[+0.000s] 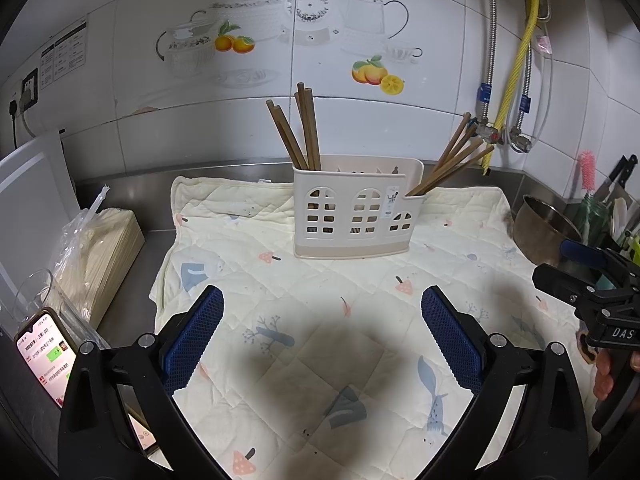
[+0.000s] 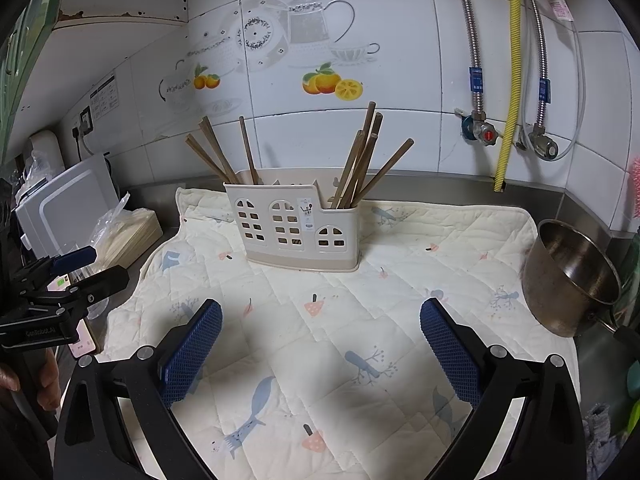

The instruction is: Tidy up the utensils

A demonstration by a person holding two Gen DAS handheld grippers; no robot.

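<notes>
A cream plastic utensil holder (image 1: 352, 212) (image 2: 296, 228) with window cut-outs stands upright on a printed quilted cloth (image 1: 320, 340) (image 2: 340, 340). Brown wooden chopsticks lean out of its left compartment (image 1: 298, 132) (image 2: 224, 152) and its lower right compartment (image 1: 452, 156) (image 2: 364, 160). My left gripper (image 1: 322, 336) hovers open over the cloth in front of the holder, with nothing between its blue pads. My right gripper (image 2: 320, 348) is likewise open and empty, a little to the right. Each gripper shows at the edge of the other's view, the right (image 1: 588, 280) and the left (image 2: 68, 276).
A steel bowl (image 1: 544, 232) (image 2: 572, 276) sits at the cloth's right edge. A bagged stack of disposable chopsticks (image 1: 96, 256) (image 2: 128, 232), a lit phone (image 1: 48, 356) and a white appliance (image 2: 64, 204) crowd the left. Pipes and valves (image 2: 504, 132) run down the tiled wall.
</notes>
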